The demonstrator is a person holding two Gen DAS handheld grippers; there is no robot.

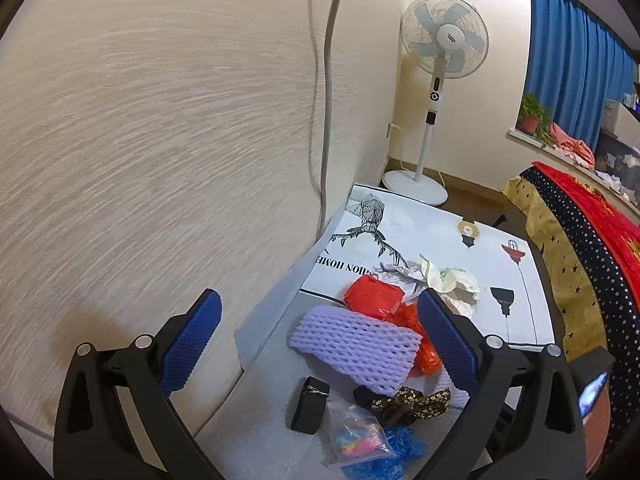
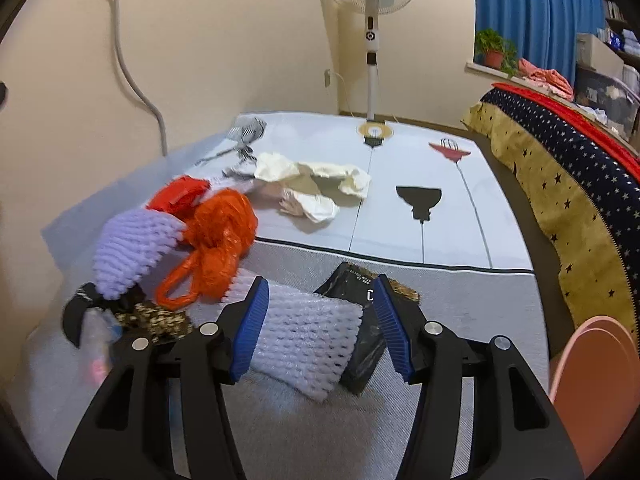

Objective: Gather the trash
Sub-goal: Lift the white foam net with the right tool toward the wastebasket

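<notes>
Right gripper (image 2: 320, 312) stood partly open, angled downward, its blue ribbed pads either side of a white foam mesh sleeve (image 2: 308, 344) lying on the desk (image 2: 400, 240); the pads did not press on it, so nothing was held. A black plastic packet (image 2: 360, 280) lay partly under the sleeve's far right end. To the left were a crumpled orange plastic bag (image 2: 216, 240), a lilac foam mesh sleeve (image 2: 132, 248) and a red crumpled wrapper (image 2: 180, 196); beyond them lay crumpled white paper (image 2: 312, 184).

Left gripper (image 1: 320, 340) was wide open and empty, also angled downward, hovering over the lilac sleeve (image 1: 356, 344).

Left wrist view only: a small black rectangular band (image 1: 310, 404), a clear plastic pouch with coloured bits (image 1: 356, 436), blue crinkled plastic (image 1: 396, 456) and a dark floral fabric tie (image 1: 404, 400).

Right wrist view only: a pink rounded bin rim (image 2: 592, 380) at the desk's right edge.

Both views showed a white standing fan (image 2: 370, 20) and blue curtains (image 2: 536, 12) behind.
</notes>
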